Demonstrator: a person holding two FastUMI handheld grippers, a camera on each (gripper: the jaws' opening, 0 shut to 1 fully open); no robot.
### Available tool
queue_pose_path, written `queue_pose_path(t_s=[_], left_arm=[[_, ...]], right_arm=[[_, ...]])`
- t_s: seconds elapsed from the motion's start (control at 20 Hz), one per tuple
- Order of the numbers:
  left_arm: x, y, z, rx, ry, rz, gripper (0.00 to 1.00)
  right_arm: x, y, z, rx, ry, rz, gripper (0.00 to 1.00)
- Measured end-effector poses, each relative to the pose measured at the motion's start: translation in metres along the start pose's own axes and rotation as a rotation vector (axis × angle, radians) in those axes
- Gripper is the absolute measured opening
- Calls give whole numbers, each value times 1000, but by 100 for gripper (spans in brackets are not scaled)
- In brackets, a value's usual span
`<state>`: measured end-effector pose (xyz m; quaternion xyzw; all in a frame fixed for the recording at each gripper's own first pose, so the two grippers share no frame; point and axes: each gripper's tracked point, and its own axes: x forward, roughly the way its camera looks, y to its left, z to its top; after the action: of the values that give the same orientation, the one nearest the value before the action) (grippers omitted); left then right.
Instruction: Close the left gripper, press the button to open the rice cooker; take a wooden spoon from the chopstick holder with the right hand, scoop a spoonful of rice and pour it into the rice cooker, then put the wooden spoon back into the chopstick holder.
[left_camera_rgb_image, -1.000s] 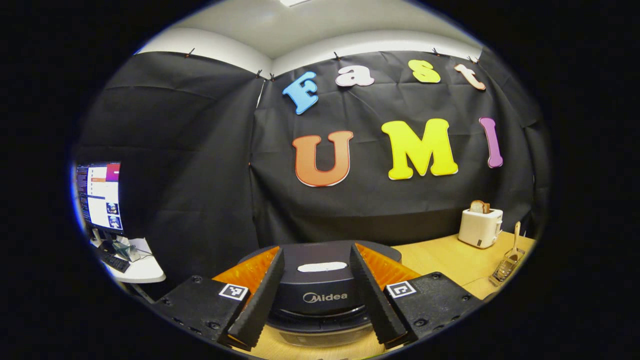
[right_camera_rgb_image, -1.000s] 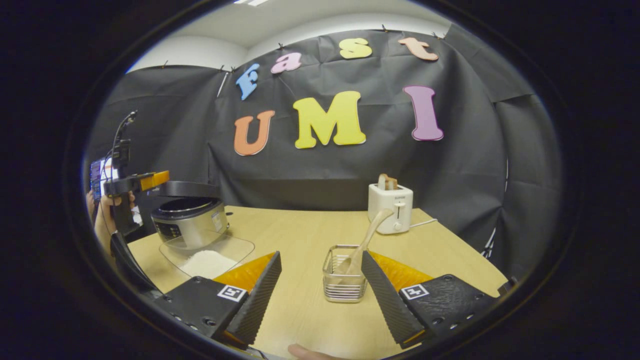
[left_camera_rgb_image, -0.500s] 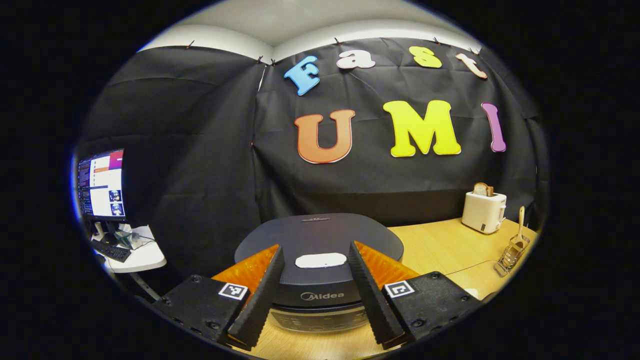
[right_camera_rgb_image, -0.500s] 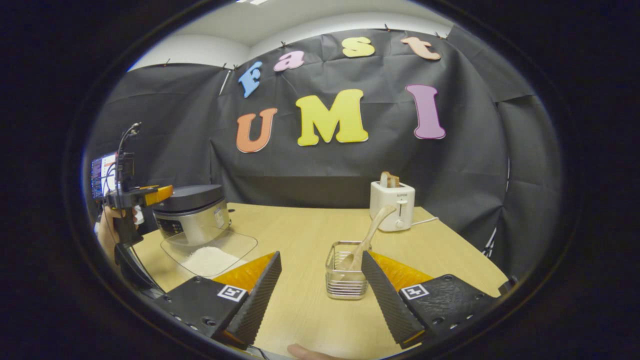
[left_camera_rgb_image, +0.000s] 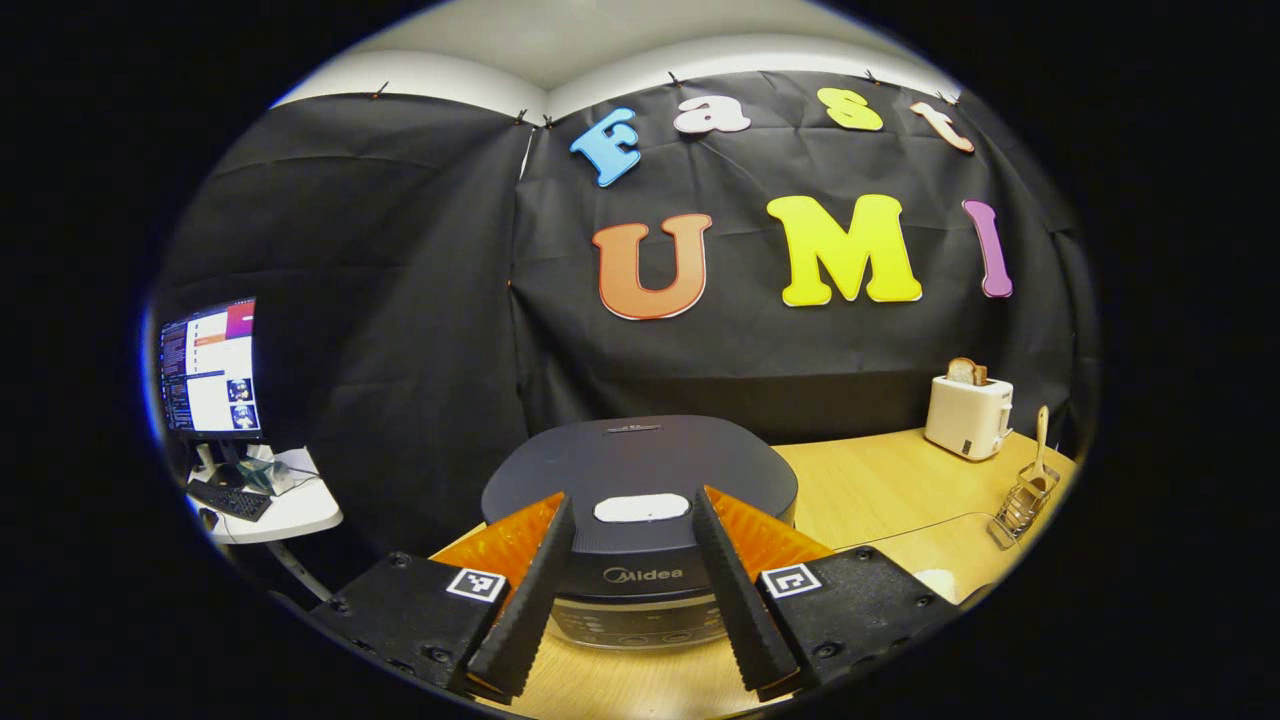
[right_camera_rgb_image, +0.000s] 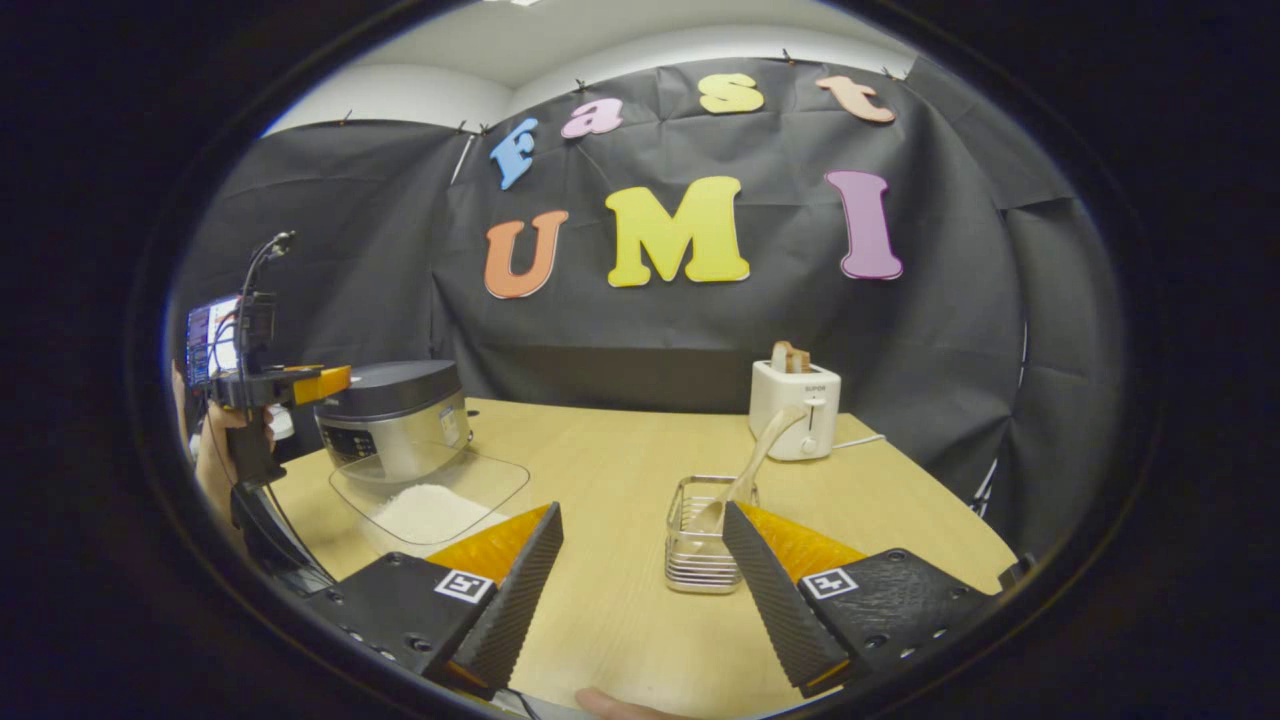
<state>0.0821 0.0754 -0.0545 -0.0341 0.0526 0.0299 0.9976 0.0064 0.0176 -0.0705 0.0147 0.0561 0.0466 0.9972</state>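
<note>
The dark rice cooker (left_camera_rgb_image: 640, 470) stands right in front of my left gripper (left_camera_rgb_image: 632, 500) with its lid down. The white button (left_camera_rgb_image: 641, 508) on the lid shows between the open fingers, which hold nothing. In the right gripper view the cooker (right_camera_rgb_image: 395, 415) sits at the table's far left. The left gripper (right_camera_rgb_image: 300, 383) hovers at its lid edge, held by a hand (right_camera_rgb_image: 215, 450). My right gripper (right_camera_rgb_image: 642, 512) is open and empty. A wire chopstick holder (right_camera_rgb_image: 700, 545) stands just ahead by the right finger, with a wooden spoon (right_camera_rgb_image: 760, 455) leaning in it.
A clear dish of white rice (right_camera_rgb_image: 430, 495) lies in front of the cooker. A white toaster (right_camera_rgb_image: 797, 420) with bread stands at the table's back. A monitor (left_camera_rgb_image: 210, 365) on a side desk sits left of the table. A fingertip (right_camera_rgb_image: 610, 705) shows at the bottom edge.
The cooker's lid stood raised a second ago and now lies shut. The left gripper has lifted and drawn back a little. The right gripper has barely shifted.
</note>
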Motion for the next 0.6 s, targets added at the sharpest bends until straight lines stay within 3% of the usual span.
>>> queue_pose_path(t_s=[0.2,0.5,0.6], left_arm=[[-26,-16,-2,-13,24,-31,78],[-75,-51,11,-32,-29,-120,75],[-91,-63,10,-49,-40,-149,93]], right_arm=[[-11,-3,10,-31,-38,-34,96],[-32,-12,24,-86,-107,-100,96],[-37,-16,21,-84,-110,-107,96]])
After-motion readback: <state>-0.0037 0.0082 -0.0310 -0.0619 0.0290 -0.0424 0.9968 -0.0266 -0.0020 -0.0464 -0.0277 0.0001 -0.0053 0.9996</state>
